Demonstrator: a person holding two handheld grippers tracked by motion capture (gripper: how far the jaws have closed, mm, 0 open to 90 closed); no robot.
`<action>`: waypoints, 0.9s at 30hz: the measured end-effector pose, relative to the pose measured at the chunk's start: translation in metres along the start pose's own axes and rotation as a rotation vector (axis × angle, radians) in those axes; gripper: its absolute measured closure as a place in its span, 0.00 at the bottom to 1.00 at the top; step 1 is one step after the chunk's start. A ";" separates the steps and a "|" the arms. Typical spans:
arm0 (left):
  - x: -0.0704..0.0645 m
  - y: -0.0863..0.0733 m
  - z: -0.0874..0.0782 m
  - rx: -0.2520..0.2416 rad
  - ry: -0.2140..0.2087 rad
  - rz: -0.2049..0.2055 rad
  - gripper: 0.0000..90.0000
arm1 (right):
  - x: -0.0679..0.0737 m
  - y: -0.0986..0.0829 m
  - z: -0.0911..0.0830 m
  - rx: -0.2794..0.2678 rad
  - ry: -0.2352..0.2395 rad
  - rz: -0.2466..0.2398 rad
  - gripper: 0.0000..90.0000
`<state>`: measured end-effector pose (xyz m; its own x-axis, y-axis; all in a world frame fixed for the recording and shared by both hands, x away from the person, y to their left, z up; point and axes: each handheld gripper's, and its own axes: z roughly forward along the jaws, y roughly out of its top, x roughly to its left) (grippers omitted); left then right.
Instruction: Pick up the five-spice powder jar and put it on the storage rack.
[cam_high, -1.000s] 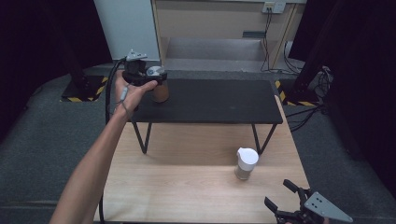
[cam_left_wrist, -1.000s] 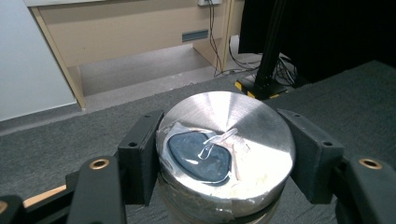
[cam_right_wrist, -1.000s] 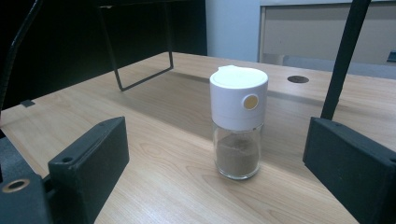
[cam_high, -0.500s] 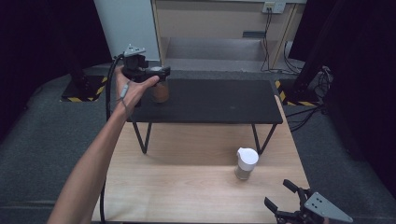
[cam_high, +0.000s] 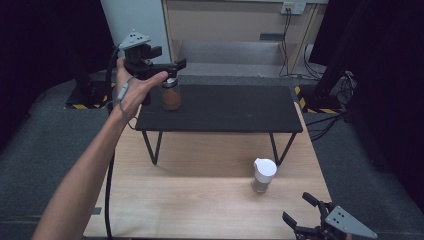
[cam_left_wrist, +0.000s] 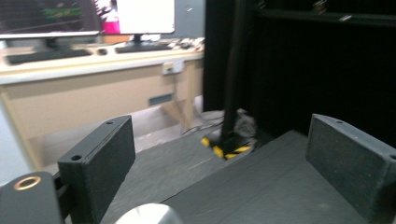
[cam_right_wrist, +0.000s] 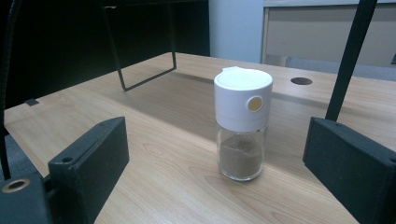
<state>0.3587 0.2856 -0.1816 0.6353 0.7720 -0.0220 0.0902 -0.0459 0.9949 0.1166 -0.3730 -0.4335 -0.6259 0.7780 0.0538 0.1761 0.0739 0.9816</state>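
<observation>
left tool (cam_high: 172, 67) lifted above a brown-filled jar (cam_high: 171, 95) on the black stand (cam_high: 235, 107); right tool (cam_high: 300, 222) low by the white-capped shaker (cam_high: 263, 175).

in the high view the person's left hand (cam_high: 135, 85) holds the left tool over the far left corner of the stand, its jaws spread wide and gripping nothing, with the jar standing upright just beneath them. the left gripper view shows both jaws well apart over the dark stand top, a pale rounded lid (cam_left_wrist: 144, 215) at the bottom edge between them. the right tool sits at the near right edge of the wooden worktop (cam_high: 190, 200), jaws wide apart and empty. in the right gripper view the shaker (cam_right_wrist: 243, 128) stands upright on the worktop ahead, between the jaws' lines but apart from both.
</observation>
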 end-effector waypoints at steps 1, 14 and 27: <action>0.001 -0.002 -0.004 -0.014 -0.024 0.009 0.08 | 0.000 0.000 0.000 0.000 0.000 -0.001 0.08; 0.001 -0.037 -0.058 -0.068 -0.199 0.021 0.08 | 0.001 0.001 0.001 0.003 0.003 -0.008 0.08; -0.009 -0.087 -0.101 -0.073 -0.233 0.070 0.09 | 0.002 0.001 0.001 0.005 0.002 -0.010 0.08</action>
<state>0.2676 0.3471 -0.2579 0.7983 0.6013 0.0333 -0.0103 -0.0416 0.9991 0.1169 -0.3709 -0.4324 -0.6294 0.7759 0.0442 0.1733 0.0848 0.9812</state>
